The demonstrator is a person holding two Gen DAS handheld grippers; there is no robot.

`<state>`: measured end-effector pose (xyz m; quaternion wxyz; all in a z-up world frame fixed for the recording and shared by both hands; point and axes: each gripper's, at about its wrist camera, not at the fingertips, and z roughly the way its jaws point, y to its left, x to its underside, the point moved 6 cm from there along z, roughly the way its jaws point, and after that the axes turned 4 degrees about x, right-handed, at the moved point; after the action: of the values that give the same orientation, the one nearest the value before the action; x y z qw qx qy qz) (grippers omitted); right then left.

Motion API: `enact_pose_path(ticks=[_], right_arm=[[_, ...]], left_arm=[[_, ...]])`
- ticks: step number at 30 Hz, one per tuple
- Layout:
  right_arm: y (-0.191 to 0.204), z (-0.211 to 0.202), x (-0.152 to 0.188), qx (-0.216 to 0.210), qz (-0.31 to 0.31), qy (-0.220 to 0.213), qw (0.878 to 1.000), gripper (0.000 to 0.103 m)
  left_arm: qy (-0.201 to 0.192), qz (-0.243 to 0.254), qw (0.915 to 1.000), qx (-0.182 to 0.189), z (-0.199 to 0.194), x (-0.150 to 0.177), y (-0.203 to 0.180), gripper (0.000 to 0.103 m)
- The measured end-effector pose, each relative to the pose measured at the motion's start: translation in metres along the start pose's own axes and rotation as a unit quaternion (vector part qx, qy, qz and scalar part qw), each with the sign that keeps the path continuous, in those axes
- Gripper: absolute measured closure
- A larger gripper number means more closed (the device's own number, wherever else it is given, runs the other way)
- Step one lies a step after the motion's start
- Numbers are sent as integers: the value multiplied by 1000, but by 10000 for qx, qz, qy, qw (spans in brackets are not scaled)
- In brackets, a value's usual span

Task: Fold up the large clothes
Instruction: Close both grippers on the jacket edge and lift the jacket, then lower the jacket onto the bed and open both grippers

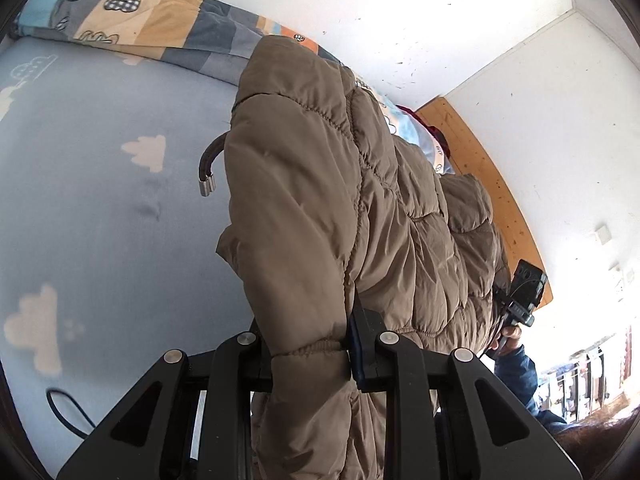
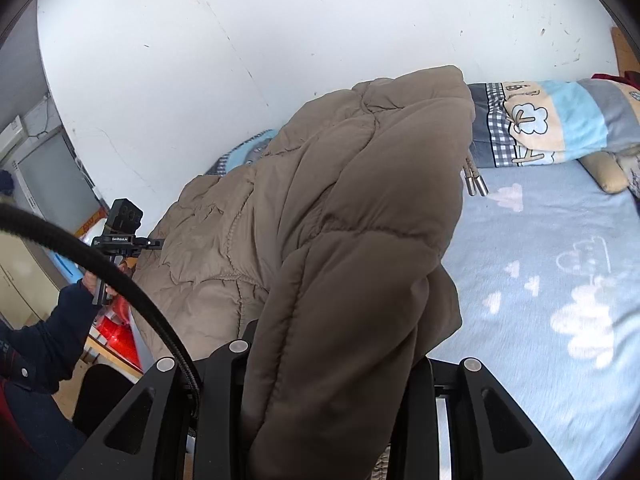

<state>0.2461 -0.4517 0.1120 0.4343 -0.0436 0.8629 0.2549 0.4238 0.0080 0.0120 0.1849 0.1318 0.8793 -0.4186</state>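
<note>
A brown quilted puffer jacket [image 1: 360,208] hangs lifted above the bed, stretched between both grippers. My left gripper [image 1: 312,350] is shut on a bunched edge of it, and the cloth hides most of the fingers. In the right wrist view the jacket [image 2: 320,208] drapes over my right gripper [image 2: 332,348], whose jaws are shut on a thick fold. Each camera sees the other gripper at the jacket's far end: the right one [image 1: 520,300] and the left one [image 2: 120,240], each held by a hand in a dark blue sleeve. A drawstring with metal tips [image 1: 207,184] dangles from the jacket.
Under the jacket lies a bed with a light blue cloud-print sheet [image 1: 100,208]. A folded patterned quilt [image 2: 560,128] lies along the white wall. A wooden headboard [image 1: 492,184] stands at one end. A black cable [image 2: 120,276] arcs by the right gripper.
</note>
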Motion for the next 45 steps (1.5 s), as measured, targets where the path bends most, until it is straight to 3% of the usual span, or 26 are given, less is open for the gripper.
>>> enact_pose_path(ticks=[9,15,20,26,27,30,35,38,40,43,45], right_arm=[[12,3,68,4,381,278,9989,69],[-12,48,95,367,542,859,9942,69],[-42,72,109,624,769,1157,9883,68],[-63,84,138,902,1181,1501,9774,49],[-66,84,138,968,1216,1518,9761,39],[-78,78,143,1189,1554,1594,9676,28],[-77,37,138,1591,1615,1381,9641,27],[-66,1,137,1795,1650,983,9648,27],[-55,-28,134,2078,1612,582,9630,27],[-31,-57,134,2585,1452,12,9550,27],[-4,-59,137,2635,1239,-232,9564,27]], left_arm=[[10,-590,9981,-201,8,63,41,79],[-7,-1042,9937,-417,48,78,93,79],[-28,-1022,9936,-479,54,82,97,74],[-41,-1317,9887,-720,59,93,110,52],[-85,-1369,9876,-759,56,92,110,50],[-227,-1444,9865,-738,45,92,110,50],[-705,-1451,9851,-595,6,98,97,47],[-1369,-1505,9774,-567,-33,106,89,45],[-1836,-1368,9691,-922,-55,114,77,45],[-2222,-601,9606,-1558,-74,134,35,40],[-2383,-54,9522,-1913,-74,152,-2,24]])
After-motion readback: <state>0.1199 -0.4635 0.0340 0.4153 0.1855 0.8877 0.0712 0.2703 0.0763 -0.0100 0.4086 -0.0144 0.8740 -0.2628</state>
